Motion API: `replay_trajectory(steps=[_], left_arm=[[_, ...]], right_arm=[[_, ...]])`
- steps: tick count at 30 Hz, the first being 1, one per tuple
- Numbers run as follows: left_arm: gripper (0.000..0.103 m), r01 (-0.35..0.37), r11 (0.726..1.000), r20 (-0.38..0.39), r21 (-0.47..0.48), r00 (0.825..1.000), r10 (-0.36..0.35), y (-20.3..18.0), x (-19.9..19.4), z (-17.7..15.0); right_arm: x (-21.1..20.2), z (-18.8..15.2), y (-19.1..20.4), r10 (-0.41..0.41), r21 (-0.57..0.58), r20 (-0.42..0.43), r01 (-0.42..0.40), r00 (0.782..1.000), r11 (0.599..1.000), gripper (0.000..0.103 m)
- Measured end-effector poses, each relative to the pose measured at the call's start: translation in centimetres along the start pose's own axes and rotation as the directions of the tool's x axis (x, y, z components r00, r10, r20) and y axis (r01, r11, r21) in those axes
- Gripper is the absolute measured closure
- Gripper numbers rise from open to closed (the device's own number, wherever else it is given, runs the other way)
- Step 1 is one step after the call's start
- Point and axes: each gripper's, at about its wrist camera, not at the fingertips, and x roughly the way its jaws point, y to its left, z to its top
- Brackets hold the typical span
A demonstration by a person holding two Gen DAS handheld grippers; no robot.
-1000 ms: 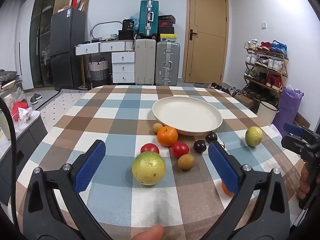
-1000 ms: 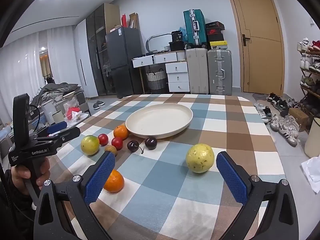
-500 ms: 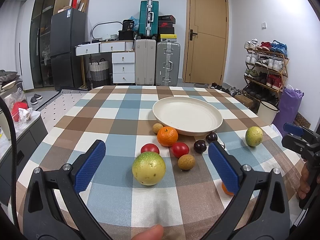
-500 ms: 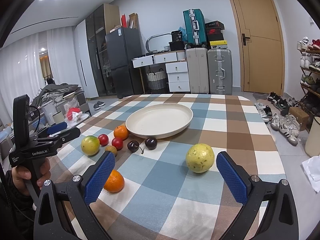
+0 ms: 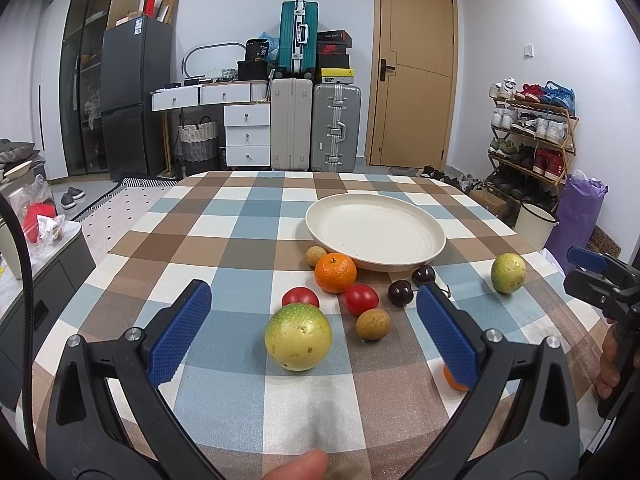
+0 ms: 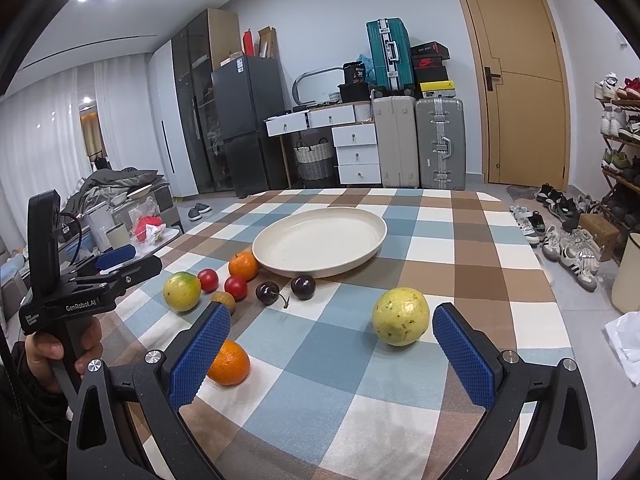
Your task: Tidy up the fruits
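Note:
A cream plate (image 5: 424, 256) (image 6: 372, 254) sits empty on the checked tablecloth. In front of it lie an orange (image 5: 335, 272), two red tomatoes (image 5: 360, 299), two dark cherries (image 5: 400, 293), two small brown fruits (image 5: 373, 323) and a green-yellow guava (image 5: 298, 336). My left gripper (image 5: 316, 334) is open, low over the table, with this guava between its pads, untouched. A second guava (image 6: 400, 316) lies to the right, and my open right gripper (image 6: 332, 354) stands just short of it. A second orange (image 6: 229, 362) rests by the right gripper's left pad (image 6: 202, 354).
The table's right edge (image 6: 560, 320) drops to a floor with shoes and a shoe rack (image 5: 532, 136). A low grey cabinet with clutter (image 5: 36, 240) stands left of the table. Suitcases (image 5: 312, 124) and drawers line the far wall.

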Motion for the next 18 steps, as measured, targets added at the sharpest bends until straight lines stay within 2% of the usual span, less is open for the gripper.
replay_trajectory(steps=[18], left_arm=[[0.001,0.0,1.0,-0.001,-0.002,1.0,0.0,0.02,0.01,-0.02]], right_arm=[[0.56,-0.01,0.09,0.001,0.001,-0.025,-0.001,1.0,1.0,0.0]])
